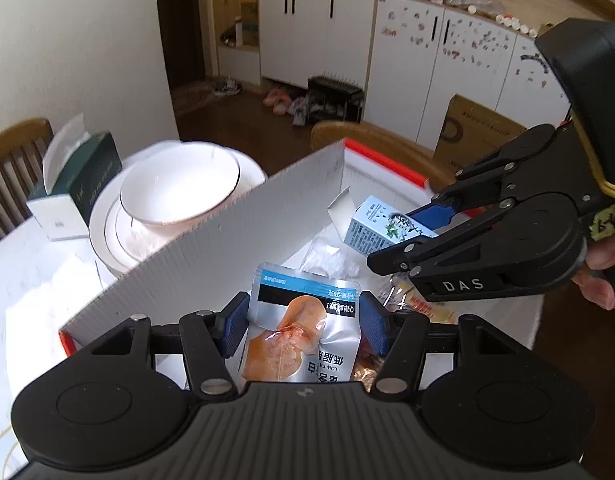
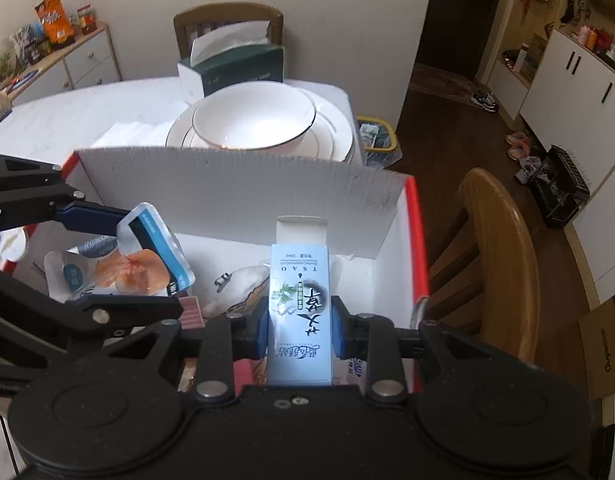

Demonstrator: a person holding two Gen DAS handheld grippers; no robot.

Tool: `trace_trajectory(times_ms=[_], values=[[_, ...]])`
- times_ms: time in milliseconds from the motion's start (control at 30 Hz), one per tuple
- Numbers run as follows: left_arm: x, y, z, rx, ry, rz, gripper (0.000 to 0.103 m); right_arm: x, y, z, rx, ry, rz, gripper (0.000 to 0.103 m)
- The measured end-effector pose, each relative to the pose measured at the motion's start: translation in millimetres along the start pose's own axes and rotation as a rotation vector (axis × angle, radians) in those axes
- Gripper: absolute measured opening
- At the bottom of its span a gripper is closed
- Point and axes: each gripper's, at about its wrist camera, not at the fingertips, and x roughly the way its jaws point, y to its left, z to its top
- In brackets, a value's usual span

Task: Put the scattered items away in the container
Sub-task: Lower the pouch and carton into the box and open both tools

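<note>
My left gripper (image 1: 303, 326) is shut on a silver food pouch (image 1: 301, 332) with an orange picture, held over the white corrugated box (image 1: 243, 232) with red edges. My right gripper (image 2: 299, 330) is shut on a light blue carton (image 2: 299, 312) with an open top flap, also held over the box (image 2: 235, 192). The right gripper with the carton (image 1: 381, 226) shows at the right in the left wrist view. The left gripper (image 2: 119, 256) with the pouch (image 2: 147, 256) shows at the left in the right wrist view. Several packets lie on the box floor.
A white bowl (image 1: 179, 188) stacked on plates stands on the white table beyond the box. A green tissue box (image 1: 87, 172) is behind it. Wooden chairs (image 2: 491, 248) stand around the table. A yellow-rimmed bin (image 2: 377, 136) is on the floor.
</note>
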Motion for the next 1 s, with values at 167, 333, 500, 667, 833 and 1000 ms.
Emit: trace_trajectory(times_ms=[167, 333, 500, 667, 833, 1000], values=[[14, 7, -5, -0.030, 0.041, -0.006, 0.058, 9, 4, -3, -0.034, 0.025, 0.013, 0.028], [22, 9, -10, -0.036, 0.074, -0.010, 0.058, 12, 8, -4, -0.049, 0.031, 0.021, 0.028], [26, 9, -11, -0.035, 0.108, -0.018, 0.058, 16, 6, -2, -0.039, 0.042, 0.018, 0.029], [29, 11, -11, -0.050, 0.145, -0.028, 0.061, 16, 4, -1, -0.026, 0.047, 0.022, 0.031], [29, 12, -12, -0.061, 0.152, -0.042, 0.067, 12, 5, -3, -0.032, 0.035, 0.016, 0.036], [25, 10, -14, -0.054, 0.143, -0.042, 0.069, 8, 7, -5, -0.045, 0.023, 0.004, 0.046]])
